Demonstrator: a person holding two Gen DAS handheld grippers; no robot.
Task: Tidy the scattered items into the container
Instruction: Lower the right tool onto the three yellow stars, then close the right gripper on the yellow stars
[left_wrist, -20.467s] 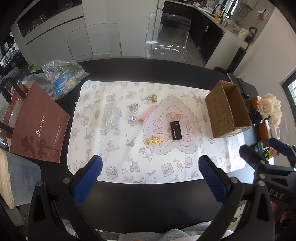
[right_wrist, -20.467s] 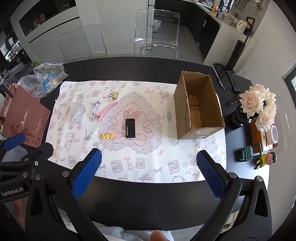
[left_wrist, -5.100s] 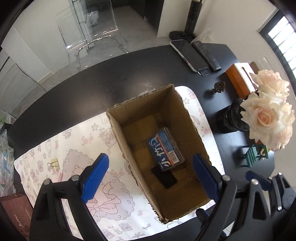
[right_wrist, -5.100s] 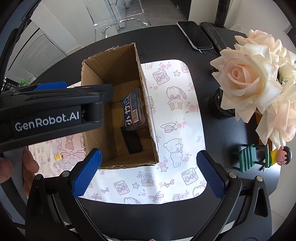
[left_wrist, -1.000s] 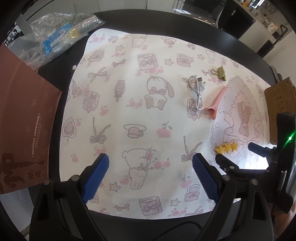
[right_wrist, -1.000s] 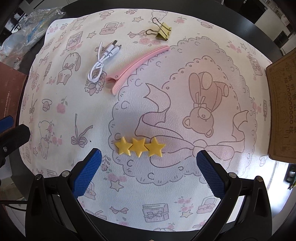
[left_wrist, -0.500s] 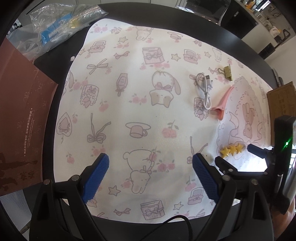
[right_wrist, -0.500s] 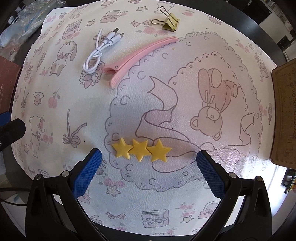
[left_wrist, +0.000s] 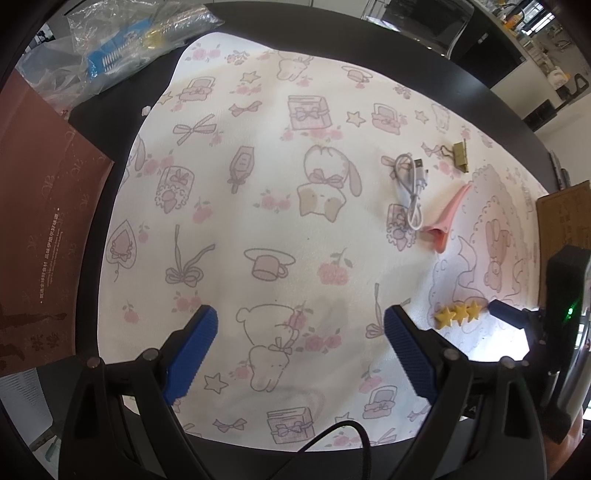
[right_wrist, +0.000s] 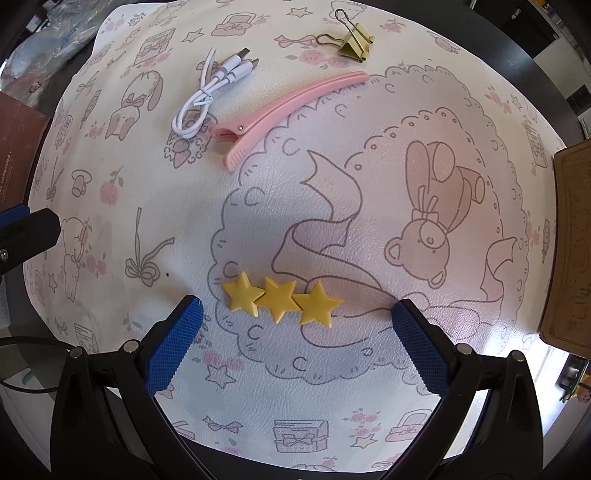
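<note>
1. The right gripper (right_wrist: 295, 343) hangs over the white printed table mat with pink cartoon drawings (right_wrist: 369, 206), its blue-padded jaws spread wide and holding nothing.
2. The yellow plastic hair clip shaped as three joined stars (right_wrist: 282, 297) lies flat on the mat, just ahead of the gap between those jaws and touching neither pad.
3. The left gripper (left_wrist: 301, 350) is also wide open and empty, over bare mat well to the left of the star clip (left_wrist: 457, 314).
4. Beyond the star clip, up and to its left, lies the long pink plastic hair clip (right_wrist: 284, 110).
5. Just left of the pink clip sits the coiled white USB cable (right_wrist: 210, 92).
6. Farther off than the pink clip, near its thin tip, rests the gold metal binder clip (right_wrist: 351, 42).
7. The brown cardboard box (right_wrist: 572, 243) stands at the mat's right edge, well right of the star clip; only its outer wall shows, so its contents cannot be told.
</note>
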